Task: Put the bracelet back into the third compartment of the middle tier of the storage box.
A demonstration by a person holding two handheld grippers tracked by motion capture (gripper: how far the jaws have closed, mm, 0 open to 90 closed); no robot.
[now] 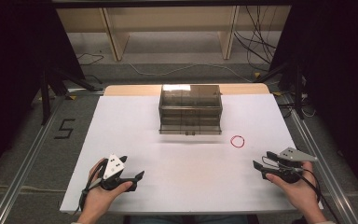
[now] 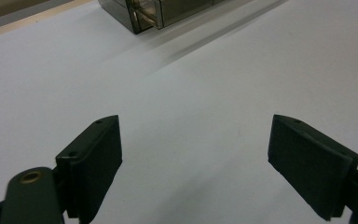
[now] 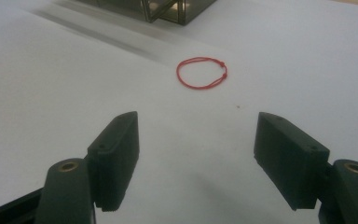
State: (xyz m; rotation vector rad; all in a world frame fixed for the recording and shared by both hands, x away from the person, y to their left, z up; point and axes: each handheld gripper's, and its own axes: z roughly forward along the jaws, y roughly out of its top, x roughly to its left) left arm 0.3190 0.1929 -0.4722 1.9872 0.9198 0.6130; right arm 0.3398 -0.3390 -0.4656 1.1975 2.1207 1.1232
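Red cord loop (image 3: 202, 73) lies flat on the white counter (image 1: 135, 126), ahead of the right gripper (image 3: 196, 154) and a little toward the centre, well apart from the left gripper (image 1: 129, 168). Its round shape gives no real long axis. Both sets of fingers stand wide apart, holding nothing. The smoky drawer box (image 1: 190, 112) sits just beyond the loop, to its left in the high view; bare counter surrounds the loop, so the right hand has the shorter, open path, I judge.
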